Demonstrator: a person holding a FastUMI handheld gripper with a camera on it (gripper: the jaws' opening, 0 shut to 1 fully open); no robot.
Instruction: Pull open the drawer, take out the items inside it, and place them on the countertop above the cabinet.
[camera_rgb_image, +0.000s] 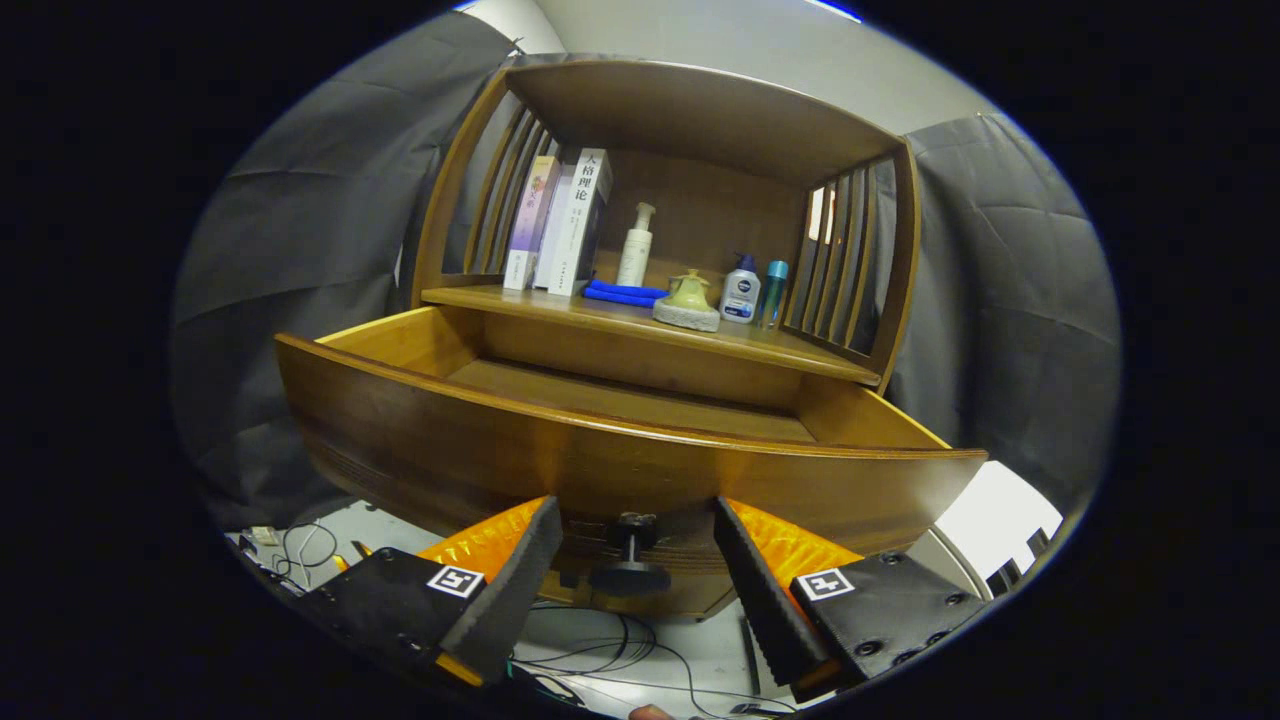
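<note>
Jaws of the gripper (637, 545) are spread, flanking the knob (630, 560) without pressing it. The drawer (620, 450) is pulled open; its visible floor appears bare. Bottles (741, 292) and books (560, 225) stand on the bench (700, 335) beyond, so unloading looks complete.

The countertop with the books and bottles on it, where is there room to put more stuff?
The countertop is bare along its front edge, ahead of the books, and between the books and the white pump bottle. It is crowded from the blue cloth to the two small bottles. The gripper is open around the drawer knob.
</note>
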